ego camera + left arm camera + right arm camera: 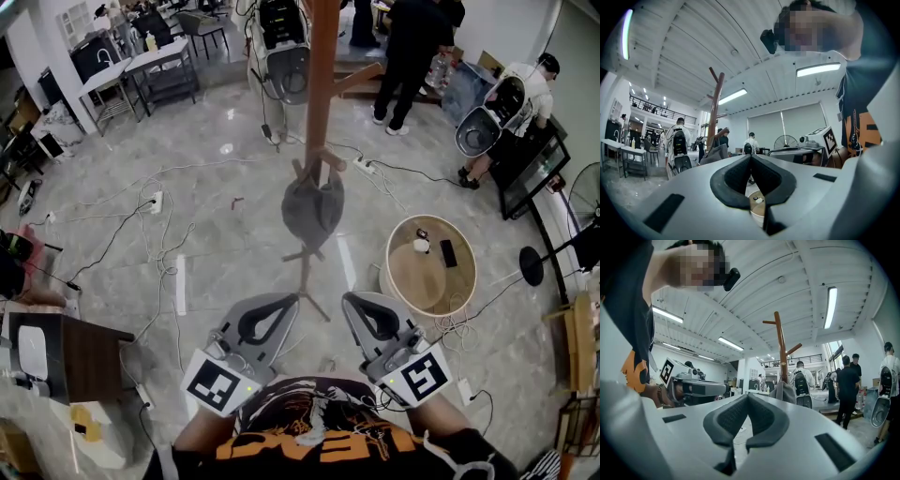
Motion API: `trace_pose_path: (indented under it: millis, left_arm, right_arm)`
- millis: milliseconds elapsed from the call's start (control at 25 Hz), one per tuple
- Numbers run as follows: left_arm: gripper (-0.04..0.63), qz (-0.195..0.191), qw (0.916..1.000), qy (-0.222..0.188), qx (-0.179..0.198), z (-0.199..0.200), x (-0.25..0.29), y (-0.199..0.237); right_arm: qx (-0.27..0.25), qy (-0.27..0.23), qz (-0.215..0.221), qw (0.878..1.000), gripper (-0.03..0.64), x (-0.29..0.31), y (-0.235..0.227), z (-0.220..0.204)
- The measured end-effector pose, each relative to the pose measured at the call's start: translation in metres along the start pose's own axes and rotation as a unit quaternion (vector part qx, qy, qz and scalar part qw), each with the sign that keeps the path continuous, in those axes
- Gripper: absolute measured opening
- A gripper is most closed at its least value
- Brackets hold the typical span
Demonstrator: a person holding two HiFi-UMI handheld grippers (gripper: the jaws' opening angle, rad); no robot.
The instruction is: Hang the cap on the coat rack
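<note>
A grey cap (312, 211) hangs on a peg of the tall brown coat rack (321, 75), straight ahead of me. Neither gripper touches it. My left gripper (279, 300) and right gripper (358, 300) are held low and close to my body, side by side, well short of the rack. Both have their jaws shut with nothing between them. In the left gripper view the closed jaws (751, 156) point toward the cap (715, 153) and the rack (716, 110). The right gripper view shows its closed jaws (748, 395) with the cap (784, 392) on the rack (780, 348) beyond.
A round wooden table (422, 286) with small items on it stands right of the rack. Cables (159, 234) run across the marble floor. A dark desk (80, 352) is at my left. People stand at the back, and a fan (586, 202) is at the far right.
</note>
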State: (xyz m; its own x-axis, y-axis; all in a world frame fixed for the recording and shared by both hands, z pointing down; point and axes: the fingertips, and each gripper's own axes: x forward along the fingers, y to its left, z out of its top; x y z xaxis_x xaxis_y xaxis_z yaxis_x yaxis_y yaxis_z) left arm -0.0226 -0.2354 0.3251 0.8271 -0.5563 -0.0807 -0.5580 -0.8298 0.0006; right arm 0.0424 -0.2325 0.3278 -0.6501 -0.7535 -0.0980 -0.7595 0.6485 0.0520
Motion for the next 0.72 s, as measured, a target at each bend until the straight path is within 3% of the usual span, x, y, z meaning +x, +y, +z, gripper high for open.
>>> trace_pose_path:
  millis: [720]
  left_arm:
    - [0.023,0.003,1.0000,-0.003,-0.002,-0.002,0.000,0.013]
  right_arm:
    - [-0.001,-0.001,0.007,1.000,0.014,0.017,-0.001,-0.002]
